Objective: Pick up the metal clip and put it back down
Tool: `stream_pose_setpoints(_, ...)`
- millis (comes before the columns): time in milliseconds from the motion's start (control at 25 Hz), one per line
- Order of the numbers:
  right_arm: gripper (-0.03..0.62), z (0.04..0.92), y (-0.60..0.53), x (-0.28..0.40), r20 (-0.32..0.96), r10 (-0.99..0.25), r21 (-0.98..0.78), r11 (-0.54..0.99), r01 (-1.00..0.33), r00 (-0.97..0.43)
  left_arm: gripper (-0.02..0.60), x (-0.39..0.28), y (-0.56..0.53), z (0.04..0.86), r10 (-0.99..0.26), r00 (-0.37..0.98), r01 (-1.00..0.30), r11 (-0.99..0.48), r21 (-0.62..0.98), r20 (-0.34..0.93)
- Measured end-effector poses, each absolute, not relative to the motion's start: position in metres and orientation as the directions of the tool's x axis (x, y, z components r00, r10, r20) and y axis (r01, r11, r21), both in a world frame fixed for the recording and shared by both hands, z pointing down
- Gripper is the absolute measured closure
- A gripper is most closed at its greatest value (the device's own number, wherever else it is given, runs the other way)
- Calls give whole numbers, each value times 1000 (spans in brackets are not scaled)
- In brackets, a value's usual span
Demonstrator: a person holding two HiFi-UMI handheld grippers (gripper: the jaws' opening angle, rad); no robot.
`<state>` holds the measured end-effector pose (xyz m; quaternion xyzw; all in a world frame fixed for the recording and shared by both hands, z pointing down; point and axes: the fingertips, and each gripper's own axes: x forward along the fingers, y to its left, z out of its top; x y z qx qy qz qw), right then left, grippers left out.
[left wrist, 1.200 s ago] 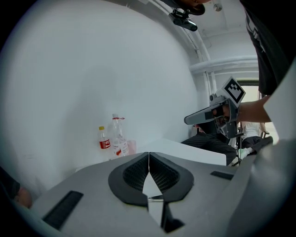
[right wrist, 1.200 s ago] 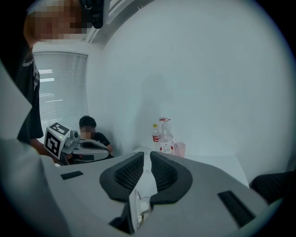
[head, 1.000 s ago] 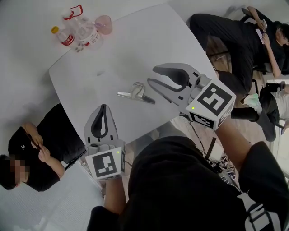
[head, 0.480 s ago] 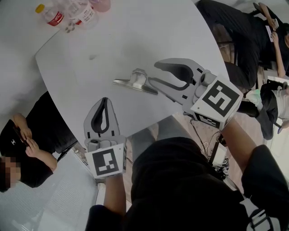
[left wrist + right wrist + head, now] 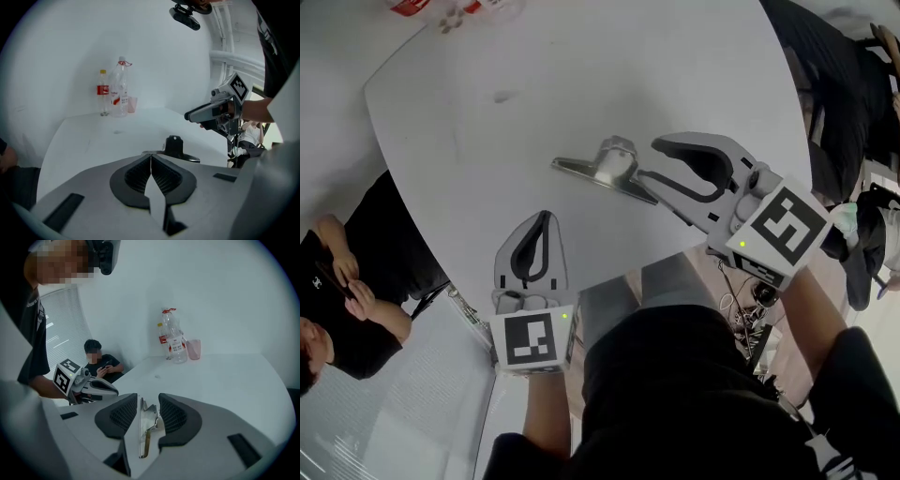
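The metal clip (image 5: 605, 170) lies flat on the white table (image 5: 534, 84), a long shiny strip with a raised handle. My right gripper (image 5: 648, 162) is just right of it, open, with its tips on either side of the clip's near end. In the right gripper view the clip (image 5: 145, 429) runs between the ribbed pads (image 5: 172, 416) with a gap on each side. My left gripper (image 5: 544, 220) rests shut and empty near the table's front edge. Its pads (image 5: 159, 176) meet, and the clip (image 5: 174, 147) shows beyond them.
Two bottles (image 5: 172, 337) and a pink cup (image 5: 193, 348) stand at the table's far corner. A person (image 5: 100, 362) sits left of the table, others (image 5: 853, 84) to the right. The table's near edge (image 5: 581, 274) runs just past my left gripper.
The right gripper's jaws stand wider around the clip's end than a second ago. The head view has tipped, sliding the bottles to the top edge. The left gripper has stayed put.
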<state>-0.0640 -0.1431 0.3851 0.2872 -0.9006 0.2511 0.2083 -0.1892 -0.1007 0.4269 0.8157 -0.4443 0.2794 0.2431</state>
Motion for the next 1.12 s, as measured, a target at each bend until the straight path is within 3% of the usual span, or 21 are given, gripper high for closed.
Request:
stream_pose_setpoints(640, 437, 459, -145, -79, 592, -245, -450, 691, -566, -768, 561, -188, -92, 493, -470, 436, -854, -485, 188, 767)
stream_pose_setpoints(1120, 442, 478, -136, -97, 621, -123, -527, 665, -529, -774, 560, -188, -91, 502, -490, 427, -851, -502, 155, 760)
